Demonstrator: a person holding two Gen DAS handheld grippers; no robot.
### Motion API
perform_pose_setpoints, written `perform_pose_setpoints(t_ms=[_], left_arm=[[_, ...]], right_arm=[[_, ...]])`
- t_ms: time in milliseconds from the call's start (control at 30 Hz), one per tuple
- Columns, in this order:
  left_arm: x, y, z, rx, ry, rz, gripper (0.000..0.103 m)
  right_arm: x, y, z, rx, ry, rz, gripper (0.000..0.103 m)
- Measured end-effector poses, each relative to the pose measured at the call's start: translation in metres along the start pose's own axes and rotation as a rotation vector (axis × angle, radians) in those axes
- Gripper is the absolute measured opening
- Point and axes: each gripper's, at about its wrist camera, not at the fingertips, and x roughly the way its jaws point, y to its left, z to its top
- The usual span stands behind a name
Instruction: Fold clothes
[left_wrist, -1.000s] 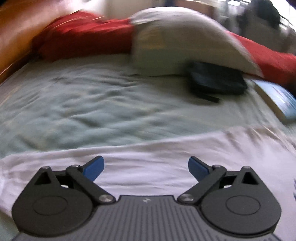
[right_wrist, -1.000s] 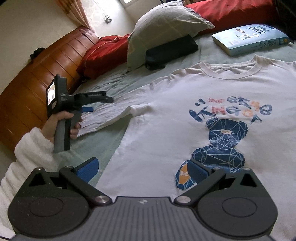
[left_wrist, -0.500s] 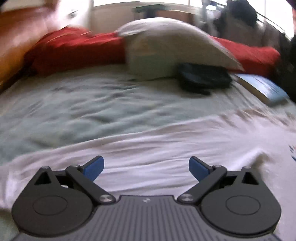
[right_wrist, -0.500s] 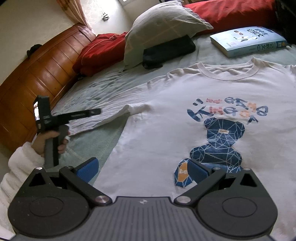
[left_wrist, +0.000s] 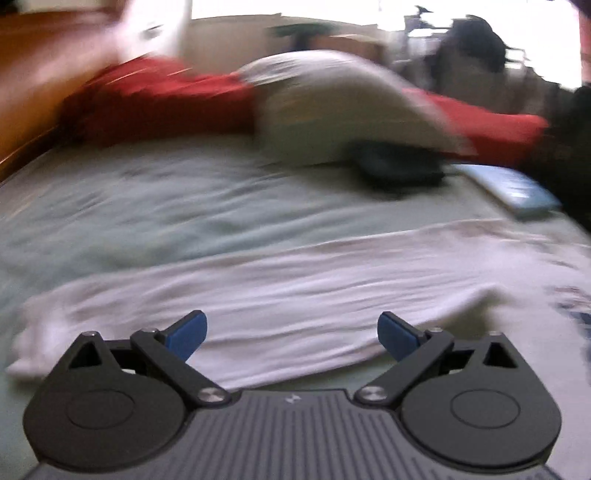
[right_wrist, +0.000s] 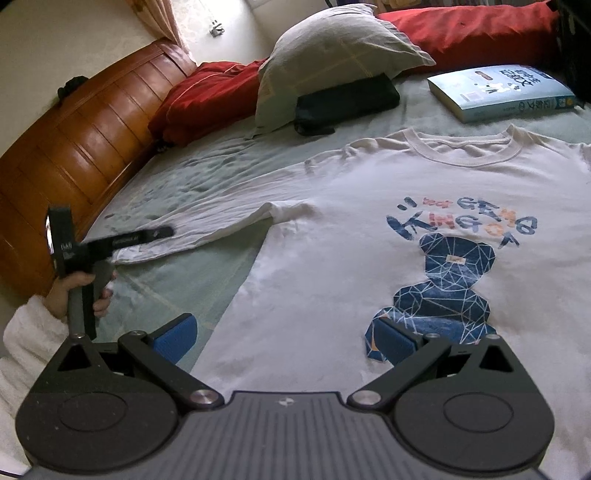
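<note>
While both claws gape empty, the left claw (left_wrist: 292, 334) hovers over the T-shirt (right_wrist: 332, 258) sleeve edge.

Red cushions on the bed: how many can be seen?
2: one red cushion left of the grey pillow, by the headboard; another right of it. More may be hidden.

T-shirt (right_wrist: 325, 295): white, with a dark blue bear of thin white lines, blue and orange letters above it
Sheet (right_wrist: 192, 280): pale green
Pillow (right_wrist: 332, 55): light grey
Cushions (right_wrist: 476, 33): red
Pouch (right_wrist: 347, 103): black
Book (right_wrist: 502, 92): light blue cover with dark print
Headboard (right_wrist: 74, 147): reddish brown wood
Sleeve (right_wrist: 26, 339): white, fluffy
Right gripper (right_wrist: 282, 341): black body, blue pads
Left gripper (left_wrist: 291, 332): black body, blue pads
</note>
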Motion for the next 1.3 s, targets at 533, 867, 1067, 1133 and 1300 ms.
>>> perform_pose_setpoints(t_ms=[533,867,1067,1133,1300], left_arm=[[0.08,-0.09,-0.001,0.149,0.005,-0.025,0.098],[0.063,-0.083,0.0,0.173,0.082,0.036,0.1],[0.015,-0.104,0.008,0.162,0.061,0.005,0.099],[-0.008,-0.124,0.006,0.185,0.043,-0.063,0.099],[-0.059,-0.185,-0.021,0.274,0.031,-0.236,0.1]], right_arm=[[-0.012,-0.024,-0.004,0.041,-0.024,0.002,0.103],[-0.041,-0.033,-0.014,0.039,-0.061,-0.047,0.103],[-0.081,-0.041,-0.033,-0.01,-0.086,-0.129,0.103],[-0.089,-0.048,-0.042,-0.044,-0.085,-0.172,0.103],[-0.087,-0.067,-0.072,-0.156,-0.062,-0.317,0.103]])
